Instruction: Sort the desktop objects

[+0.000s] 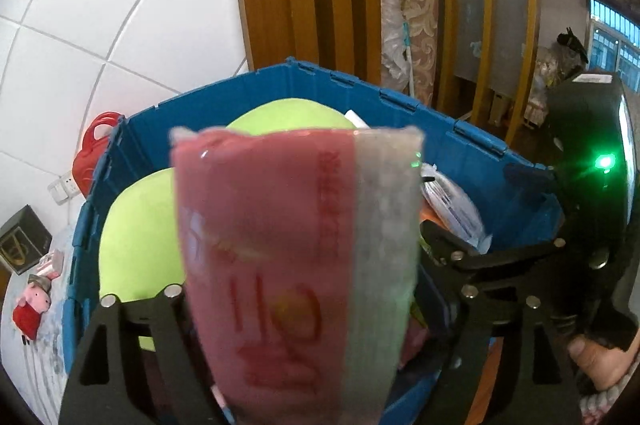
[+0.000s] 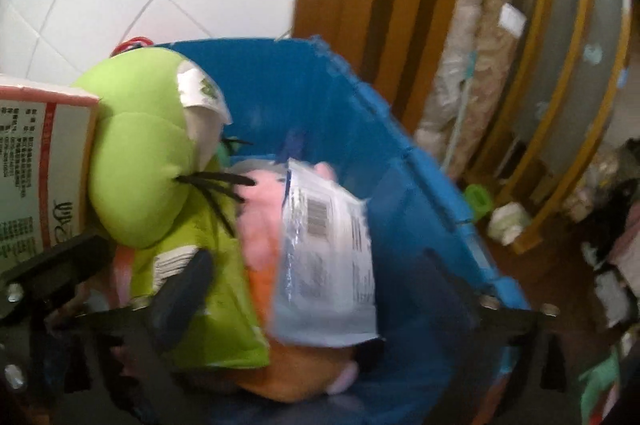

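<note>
**Inspector:** Report the jaws and the items.

**Operator:** I have both grippers over the blue bin (image 1: 472, 145). On my left gripper (image 1: 320, 305) the jaws stand fairly wide, with the pink carton (image 1: 272, 245) upright between them; I cannot tell whether the pads are touching it. My right gripper (image 2: 320, 309) has its jaws spread wide and holds nothing. A white packet (image 2: 332, 249) is just ahead of it, blurred, above the toys inside the bin.

**Inspector:** What else is in the bin?

**Operator:** A green plush toy (image 2: 144, 165) on the left side, something pink and orange beneath the packet.

**Inspector:** Handling assessment?

**Operator:** In my judgement the carton is light and stiff, with glossy faces that could slip; I would pinch it across the two broad faces, mid-height. The packet looks thin and limp, so an edge grip suits it. The plush is soft and will compress.
</note>
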A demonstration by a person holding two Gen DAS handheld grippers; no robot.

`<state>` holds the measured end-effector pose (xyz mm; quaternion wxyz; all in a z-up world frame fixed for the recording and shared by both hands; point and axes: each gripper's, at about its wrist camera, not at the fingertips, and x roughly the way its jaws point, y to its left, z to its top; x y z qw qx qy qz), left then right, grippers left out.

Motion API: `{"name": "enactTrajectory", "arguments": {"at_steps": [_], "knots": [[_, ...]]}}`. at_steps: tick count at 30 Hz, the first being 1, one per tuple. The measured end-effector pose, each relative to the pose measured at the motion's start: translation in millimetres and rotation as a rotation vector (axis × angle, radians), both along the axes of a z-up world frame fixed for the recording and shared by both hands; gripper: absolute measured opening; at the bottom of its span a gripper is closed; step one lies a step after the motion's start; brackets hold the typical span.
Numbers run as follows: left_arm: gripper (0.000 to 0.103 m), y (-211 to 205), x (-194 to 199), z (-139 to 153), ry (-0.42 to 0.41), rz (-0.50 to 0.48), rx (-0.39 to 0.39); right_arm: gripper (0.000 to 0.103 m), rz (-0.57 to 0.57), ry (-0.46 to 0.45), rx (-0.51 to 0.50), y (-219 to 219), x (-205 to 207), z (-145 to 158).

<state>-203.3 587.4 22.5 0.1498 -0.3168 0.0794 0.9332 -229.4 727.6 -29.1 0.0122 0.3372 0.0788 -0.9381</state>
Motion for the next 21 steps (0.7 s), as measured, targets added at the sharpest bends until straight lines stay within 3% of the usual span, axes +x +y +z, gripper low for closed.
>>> {"name": "enactTrajectory", "arguments": {"at_steps": [7, 21], "knots": [[0.099, -15, 23, 18, 0.087, 0.034, 0.028, 0.103, -0.007, 0.037, -0.043, 16, 17, 15], [0.101, -57, 53, 26, 0.126, 0.137, 0.045, 0.103, 0.007, 0.054, 0.01, -15, 37, 30]]}}
